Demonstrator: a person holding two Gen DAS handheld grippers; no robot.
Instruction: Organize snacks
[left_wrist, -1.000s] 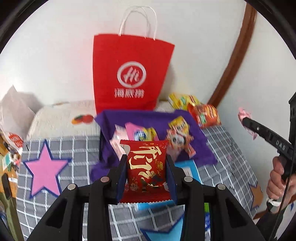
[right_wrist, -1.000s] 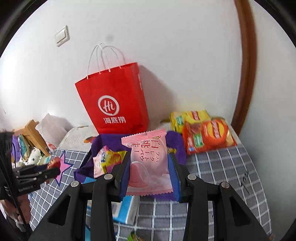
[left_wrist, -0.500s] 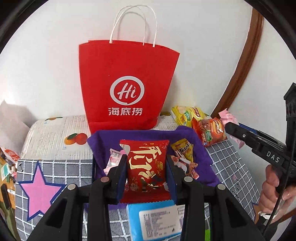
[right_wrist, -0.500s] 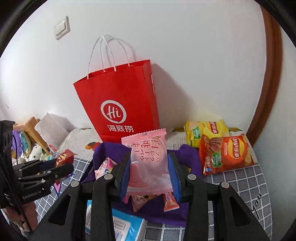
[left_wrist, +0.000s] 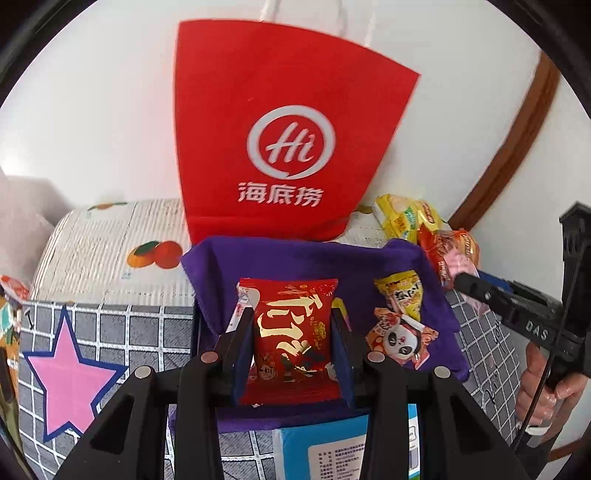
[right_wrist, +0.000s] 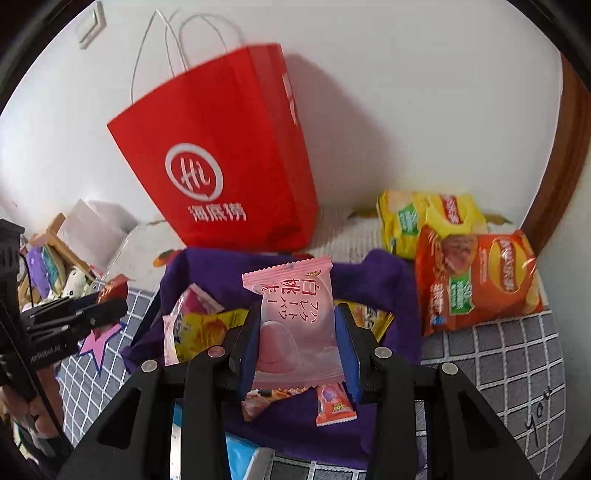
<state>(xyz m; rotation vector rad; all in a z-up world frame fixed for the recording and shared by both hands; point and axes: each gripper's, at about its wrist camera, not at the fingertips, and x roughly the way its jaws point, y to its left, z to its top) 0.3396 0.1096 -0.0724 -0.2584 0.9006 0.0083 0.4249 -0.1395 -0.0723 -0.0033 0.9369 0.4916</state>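
Observation:
My left gripper (left_wrist: 293, 328) is shut on a red snack packet with gold writing (left_wrist: 290, 332), held over a purple cloth-lined box (left_wrist: 280, 258). My right gripper (right_wrist: 297, 325) is shut on a pink peach snack packet (right_wrist: 295, 317), held over the same purple box (right_wrist: 391, 280). Several small snack packets lie in the box, among them a panda one (left_wrist: 402, 338) and a yellow one (left_wrist: 402, 295). A red paper bag (left_wrist: 284, 140) stands against the wall right behind the box; it also shows in the right wrist view (right_wrist: 221, 158).
Yellow (right_wrist: 428, 218) and orange (right_wrist: 480, 277) chip bags lie at the back right on the grey checked cover (right_wrist: 509, 354). A blue box (left_wrist: 343, 450) lies in front of the purple box. Clutter sits at the left (right_wrist: 55, 258). The other gripper shows at each view's side (left_wrist: 517, 314).
Both grippers have moved forward toward the purple box and red bag, each still holding its packet. The bag looms larger and the right gripper has come closer to the left one.

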